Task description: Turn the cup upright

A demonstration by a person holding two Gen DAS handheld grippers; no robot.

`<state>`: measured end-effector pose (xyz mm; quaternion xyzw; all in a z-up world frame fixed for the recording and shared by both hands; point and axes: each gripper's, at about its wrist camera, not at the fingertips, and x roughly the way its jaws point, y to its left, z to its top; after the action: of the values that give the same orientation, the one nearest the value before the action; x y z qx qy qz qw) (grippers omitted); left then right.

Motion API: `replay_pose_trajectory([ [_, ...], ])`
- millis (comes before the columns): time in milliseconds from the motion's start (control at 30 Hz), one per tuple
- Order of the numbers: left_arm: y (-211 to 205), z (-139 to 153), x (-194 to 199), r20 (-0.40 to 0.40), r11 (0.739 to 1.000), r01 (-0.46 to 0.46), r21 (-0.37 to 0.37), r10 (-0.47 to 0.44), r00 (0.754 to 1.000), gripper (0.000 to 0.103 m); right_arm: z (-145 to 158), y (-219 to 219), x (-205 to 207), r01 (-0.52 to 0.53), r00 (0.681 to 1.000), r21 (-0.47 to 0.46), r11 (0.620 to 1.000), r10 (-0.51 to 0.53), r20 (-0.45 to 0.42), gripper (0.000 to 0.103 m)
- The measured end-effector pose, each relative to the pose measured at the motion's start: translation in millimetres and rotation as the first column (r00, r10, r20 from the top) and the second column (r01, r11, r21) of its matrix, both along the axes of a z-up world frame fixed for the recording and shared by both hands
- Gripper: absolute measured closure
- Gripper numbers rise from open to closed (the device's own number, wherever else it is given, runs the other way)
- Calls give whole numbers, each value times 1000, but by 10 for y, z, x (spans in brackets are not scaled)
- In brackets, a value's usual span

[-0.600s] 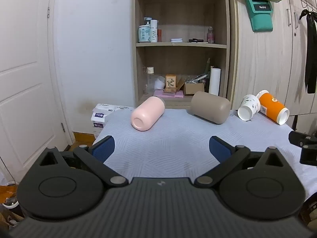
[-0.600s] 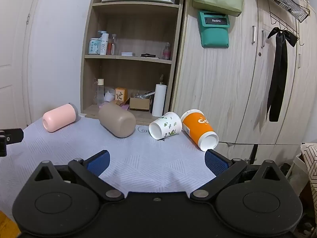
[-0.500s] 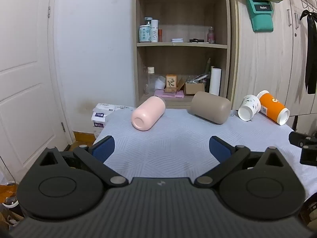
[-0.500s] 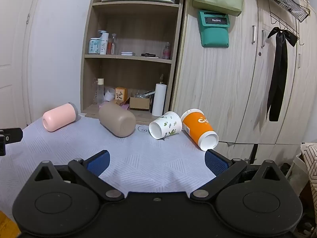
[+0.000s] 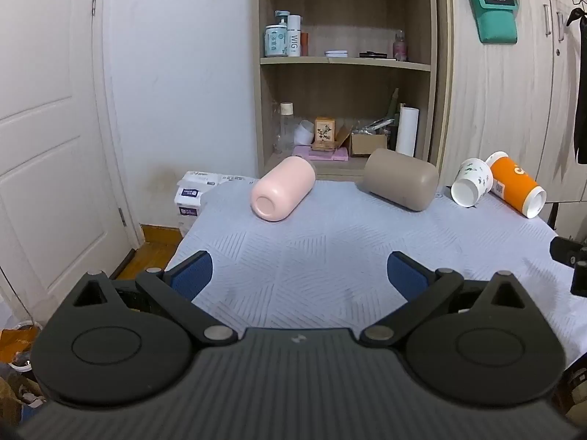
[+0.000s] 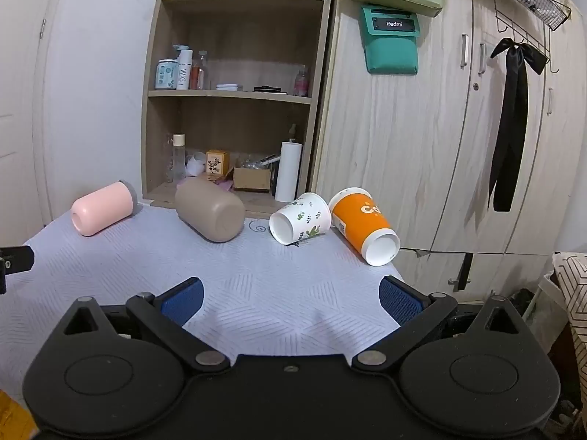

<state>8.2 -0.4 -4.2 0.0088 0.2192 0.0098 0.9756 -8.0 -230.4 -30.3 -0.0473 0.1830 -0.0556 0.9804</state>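
Observation:
Several cups lie on their sides at the far edge of the table: a pink cup (image 5: 283, 188) (image 6: 101, 208), a taupe cup (image 5: 401, 179) (image 6: 211, 210), a white leaf-print paper cup (image 5: 470, 182) (image 6: 300, 218) and an orange paper cup (image 5: 515, 184) (image 6: 363, 225). My left gripper (image 5: 299, 275) is open and empty, low over the near table, facing the pink and taupe cups. My right gripper (image 6: 290, 299) is open and empty, facing the paper cups.
The table (image 5: 330, 242) has a pale patterned cloth. A wooden shelf unit (image 5: 346, 73) with bottles and boxes stands behind it, with cupboards (image 6: 422, 128) to the right. A white door (image 5: 47, 128) is at the left. The other gripper's tip (image 5: 568, 253) shows at the right edge.
The left wrist view has tilted down slightly, so the cups and shelf sit a little higher in frame. The cups have not moved. The right gripper is nearly still.

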Motion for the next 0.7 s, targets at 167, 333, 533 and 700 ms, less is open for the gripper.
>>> replay_pose_trajectory([
  [167,13,-5,-9,8,1000,3,-2,-3,1000,0,13,9,-14,-2,1000,-6,1000,2,1,0],
  [333,15,-8,-3,9,1000,4,-4,-4,1000,0,8,24,10,-3,1000,-9,1000,3,-5,0],
  [533,35,-15,0,3,1000,-1,-7,1,1000,0,8,31,-3,-3,1000,-13,1000,3,-8,0],
  [700,46,-11,5,5,1000,-4,-13,4,1000,0,14,34,5,-4,1000,-14,1000,3,-9,0],
])
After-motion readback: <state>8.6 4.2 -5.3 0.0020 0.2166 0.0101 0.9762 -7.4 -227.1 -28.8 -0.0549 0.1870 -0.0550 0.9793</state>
